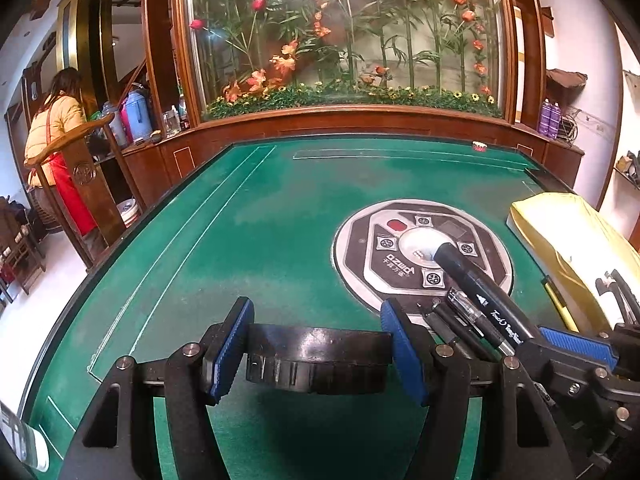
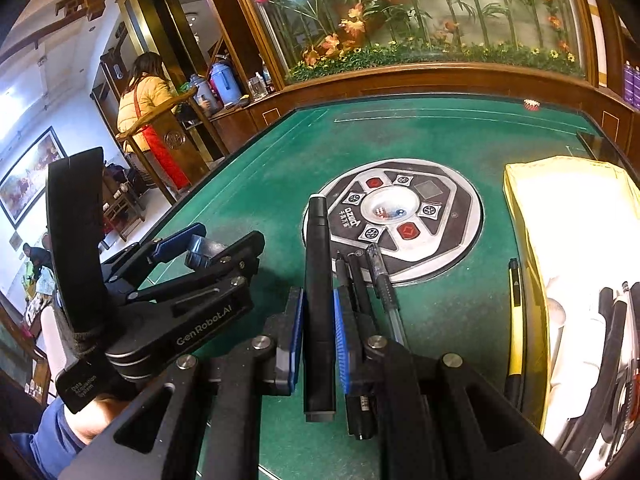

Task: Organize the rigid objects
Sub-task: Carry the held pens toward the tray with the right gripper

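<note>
Left gripper (image 1: 316,354) clenched on black lid (image 1: 318,360); right gripper (image 2: 318,336) pinches marker (image 2: 318,300), pens (image 2: 360,280) beside fingers; marker may pivot, slip

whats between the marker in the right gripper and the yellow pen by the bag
In the right wrist view, a few dark pens and a clear-barrelled pen lie between the black marker and the yellow pen.
</note>
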Action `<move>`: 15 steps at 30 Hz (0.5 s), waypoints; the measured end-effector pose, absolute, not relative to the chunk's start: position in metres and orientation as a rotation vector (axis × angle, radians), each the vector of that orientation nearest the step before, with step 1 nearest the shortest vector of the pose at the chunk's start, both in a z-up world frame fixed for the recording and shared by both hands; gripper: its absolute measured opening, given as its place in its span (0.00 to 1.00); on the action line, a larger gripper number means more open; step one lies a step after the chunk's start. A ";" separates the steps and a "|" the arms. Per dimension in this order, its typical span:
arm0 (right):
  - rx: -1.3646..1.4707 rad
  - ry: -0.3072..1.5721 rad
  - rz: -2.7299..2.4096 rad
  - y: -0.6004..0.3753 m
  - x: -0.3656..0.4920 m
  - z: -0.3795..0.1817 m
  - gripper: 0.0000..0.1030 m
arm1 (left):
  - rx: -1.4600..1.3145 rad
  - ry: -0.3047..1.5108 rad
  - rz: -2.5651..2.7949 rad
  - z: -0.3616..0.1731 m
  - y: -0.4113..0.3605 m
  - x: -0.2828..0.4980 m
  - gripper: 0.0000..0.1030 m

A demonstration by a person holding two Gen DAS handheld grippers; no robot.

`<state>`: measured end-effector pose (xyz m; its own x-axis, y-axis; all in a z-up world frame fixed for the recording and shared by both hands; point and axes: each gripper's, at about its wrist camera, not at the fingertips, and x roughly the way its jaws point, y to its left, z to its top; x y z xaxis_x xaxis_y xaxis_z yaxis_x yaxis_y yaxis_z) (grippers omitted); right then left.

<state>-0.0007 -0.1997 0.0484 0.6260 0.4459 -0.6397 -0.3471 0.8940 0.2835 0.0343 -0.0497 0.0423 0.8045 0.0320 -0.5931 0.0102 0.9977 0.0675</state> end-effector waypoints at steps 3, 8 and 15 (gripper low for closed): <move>0.151 0.786 0.456 -0.202 0.002 0.045 0.14 | 0.072 0.624 0.005 0.044 -0.051 0.032 0.68; 0.154 0.774 0.454 -0.203 0.001 0.047 0.13 | 0.064 0.621 -0.002 0.046 -0.051 0.031 0.68; 0.164 0.770 0.438 -0.208 0.002 0.044 0.14 | 0.081 0.601 0.020 0.047 -0.051 0.027 0.68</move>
<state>0.0024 -0.2077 0.0442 0.6336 0.4397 -0.6365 -0.3220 0.8980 0.2998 0.0274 -0.0514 0.0470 0.8246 0.0423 -0.5642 0.0052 0.9966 0.0823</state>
